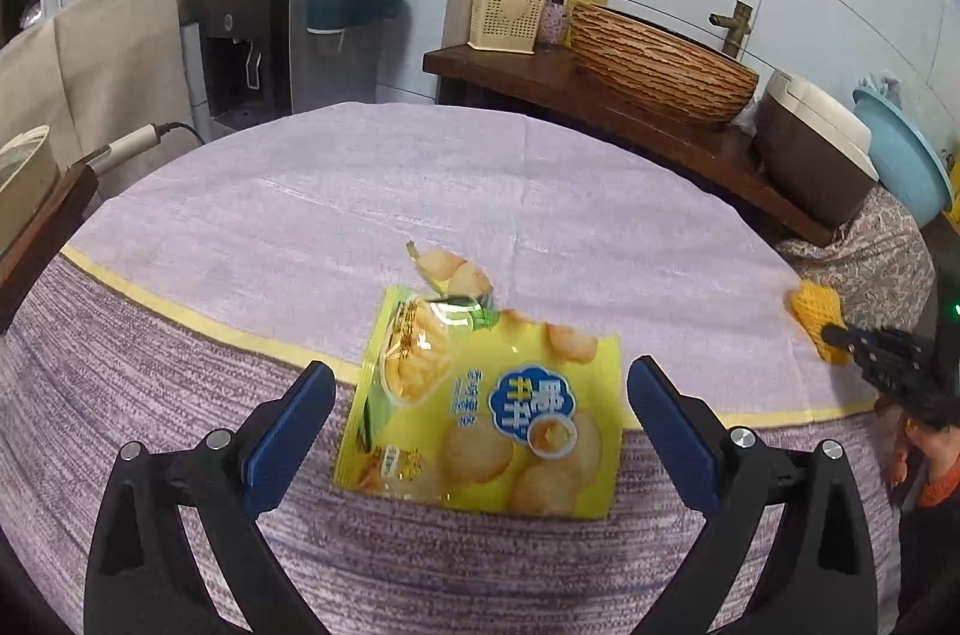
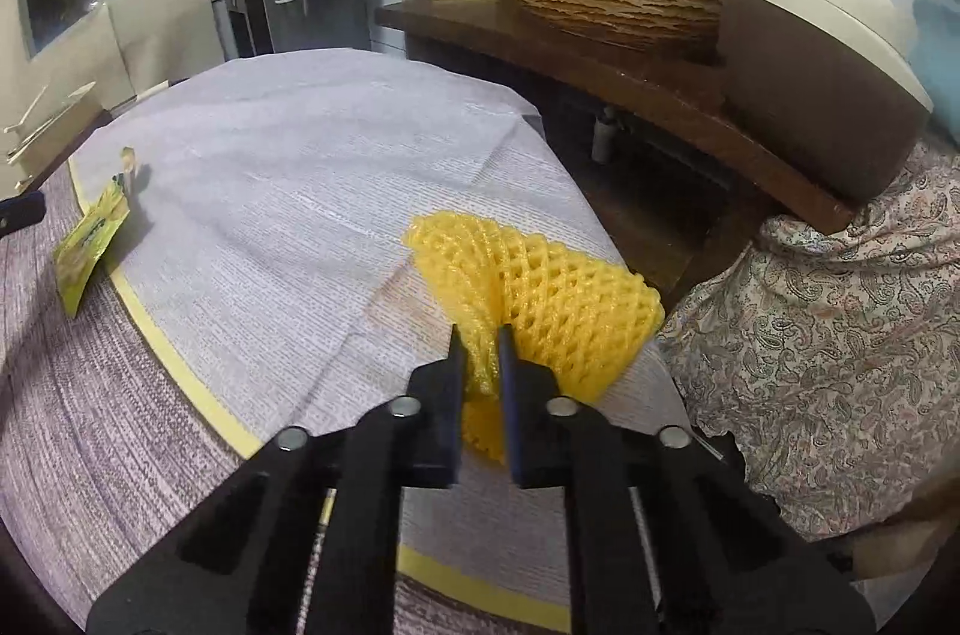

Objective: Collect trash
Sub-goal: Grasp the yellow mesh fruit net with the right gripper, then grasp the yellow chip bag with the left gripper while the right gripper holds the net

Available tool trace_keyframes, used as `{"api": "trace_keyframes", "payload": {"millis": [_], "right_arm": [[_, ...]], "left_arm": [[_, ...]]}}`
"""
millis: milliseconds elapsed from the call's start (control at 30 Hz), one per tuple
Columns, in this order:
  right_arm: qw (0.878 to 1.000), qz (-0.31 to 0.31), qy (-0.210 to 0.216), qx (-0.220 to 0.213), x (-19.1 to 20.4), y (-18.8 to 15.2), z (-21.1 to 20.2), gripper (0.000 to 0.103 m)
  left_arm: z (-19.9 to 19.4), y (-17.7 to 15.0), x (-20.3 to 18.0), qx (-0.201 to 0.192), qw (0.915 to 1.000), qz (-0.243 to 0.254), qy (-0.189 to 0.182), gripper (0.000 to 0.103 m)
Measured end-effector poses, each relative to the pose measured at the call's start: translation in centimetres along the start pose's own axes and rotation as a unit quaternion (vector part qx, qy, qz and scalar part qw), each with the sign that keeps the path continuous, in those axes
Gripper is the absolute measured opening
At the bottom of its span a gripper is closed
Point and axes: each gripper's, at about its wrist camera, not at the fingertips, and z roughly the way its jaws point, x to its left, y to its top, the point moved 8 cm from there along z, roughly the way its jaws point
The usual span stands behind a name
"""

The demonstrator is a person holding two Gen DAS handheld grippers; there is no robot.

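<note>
Yellow foam fruit netting [image 2: 540,287] is pinched in the right claw [image 2: 483,335], whose two black fingers are nearly closed with just a squashed bit of the mesh between them; the rest of the net fans out ahead of the fingertips and sits on the lavender woven cloth covering the surface [image 2: 288,191], close to its right edge, right next to a paisley-print fabric [image 2: 840,323]. From the left wrist camera you can spot the same net [image 1: 816,317] way off at the right rim of the cloth with the right claw's dark tip on it. The left claw [image 1: 480,383] is spread wide open, its blue-padded fingers [image 1: 288,431] on either side of a crumpled yellow snack bag with round crackers printed on it [image 1: 486,413], not touching it as far as I can see. That bag lies flat on the cloth, straddling the thin yellow stripe [image 1: 198,317] where the pale part meets the darker purple border, its torn top pointing away from the camera. In the right wrist view the bag [image 2: 90,245] shows up small at the far left, well apart from the net. Behind the surface there's a dark wooden counter [image 1: 540,77] carrying a ribbed brown basin [image 1: 660,65].
</note>
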Motion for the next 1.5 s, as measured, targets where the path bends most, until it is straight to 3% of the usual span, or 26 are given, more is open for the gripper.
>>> {"api": "trace_keyframes", "payload": {"millis": [233, 400, 500, 533, 600, 633, 667, 800, 1100, 1300, 1500], "right_arm": [[0.999, -0.016, 0.007, -0.032, 1.6, -0.4, -3.5, 0.01], [0.999, -0.019, 0.019, -0.047, 2.6, -1.2, -5.9, 0.01], [0.998, -0.018, 0.024, -0.052, 3.0, -1.8, -6.8, 0.01], [0.998, -0.017, 0.026, -0.052, 3.0, -2.0, -7.0, 0.01], [0.998, -0.013, 0.031, -0.055, 3.1, -2.4, -7.4, 0.01], [0.998, -0.012, 0.032, -0.055, 3.2, -2.5, -7.5, 0.01], [0.998, -0.01, 0.033, -0.056, 3.2, -2.7, -7.7, 0.01], [0.997, 0.005, 0.045, -0.063, 3.3, -3.5, -8.4, 0.01], [0.993, 0.032, 0.071, -0.088, 4.3, -6.1, -11.7, 0.01], [0.99, 0.051, 0.083, -0.105, 4.7, -8.3, -14.6, 0.01], [0.987, 0.059, 0.085, -0.121, 5.2, -11.0, -17.7, 0.01]], "left_arm": [[3.5, 2.5, 0.6, 0.018, 0.9992, -0.003, 0.035, 0.096], [6.9, 3.5, 0.9, 0.053, 0.9975, 0.004, 0.046, 0.079], [8.3, 3.0, 1.1, 0.074, 0.995, 0.015, 0.065, 0.058], [8.5, 2.8, 1.2, 0.078, 0.9948, 0.012, 0.063, 0.041], [8.2, 2.5, 1.2, 0.072, 0.9955, 0.006, 0.06, 0.029], [7.8, 2.2, 1.0, 0.073, 0.9961, 0.002, 0.048, 0.015], [7.5, 2.0, 0.8, 0.074, 0.9964, 0.0, 0.042, 0.01], [5.2, 1.1, -0.2, 0.049, 0.9975, 0.02, 0.045, 0.005], [-3.2, -1.0, -4.0, -0.013, 0.9995, 0.023, -0.014, 0.005], [-9.1, -3.7, -7.8, -0.044, 0.997, 0.042, -0.047, 0.005], [-14.0, -7.1, -12.1, -0.082, 0.9921, 0.078, -0.055, 0.005]]}}
